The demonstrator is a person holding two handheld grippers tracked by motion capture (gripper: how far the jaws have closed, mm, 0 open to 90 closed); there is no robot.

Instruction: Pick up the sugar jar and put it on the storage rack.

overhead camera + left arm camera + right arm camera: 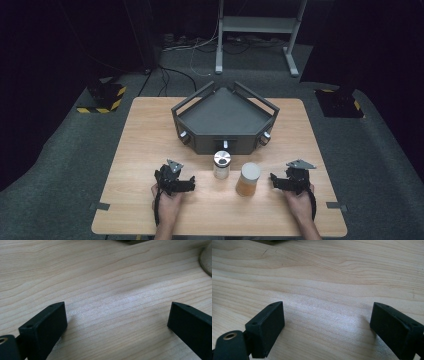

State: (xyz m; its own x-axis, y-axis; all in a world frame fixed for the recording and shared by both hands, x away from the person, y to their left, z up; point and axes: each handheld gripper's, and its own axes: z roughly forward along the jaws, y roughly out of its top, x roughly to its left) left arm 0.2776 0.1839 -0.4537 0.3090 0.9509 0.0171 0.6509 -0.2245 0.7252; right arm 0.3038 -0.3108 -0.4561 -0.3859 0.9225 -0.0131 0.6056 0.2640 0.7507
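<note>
I have both hand-held grippers resting low on the table [140, 150]. The left hand-held gripper [192, 183] sits at about 7 o'clock, jaws spread over bare wood. The right hand-held gripper [272, 179] sits at about 5 o'clock, jaws spread, nothing between them. Between them stand a silver-lidded jar [222, 165] and an amber jar [248, 179], just beside each other, near the grey tray [225, 117] at 12 o'clock.

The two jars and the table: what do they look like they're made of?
The left jar looks like clear glass or plastic, with a shiny silvery cap, probably metal. The right jar seems translucent plastic or glass, amber below, with a pale matt lid. The table shows light wood grain with a smooth sheen, perhaps a veneer.
</note>
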